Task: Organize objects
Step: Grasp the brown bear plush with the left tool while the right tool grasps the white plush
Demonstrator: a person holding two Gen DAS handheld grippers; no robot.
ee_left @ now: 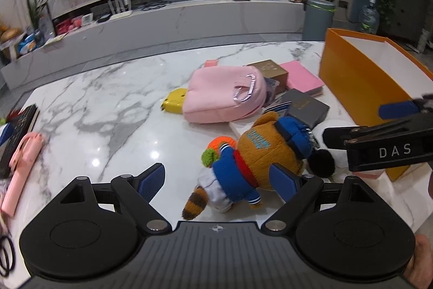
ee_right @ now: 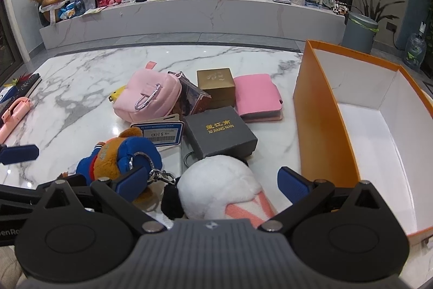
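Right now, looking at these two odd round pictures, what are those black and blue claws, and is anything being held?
No robot: a person holds a hand-held claw in each hand, each carrying a wide-angle camera looking along its fingers. One picture comes from the left gripper, the other from the right gripper. Both are open and hold nothing. On the marble table lie a brown plush bear, a white plush toy, a pink pouch, a grey box, a gold box and a pink wallet. Beside them stands an empty orange box.
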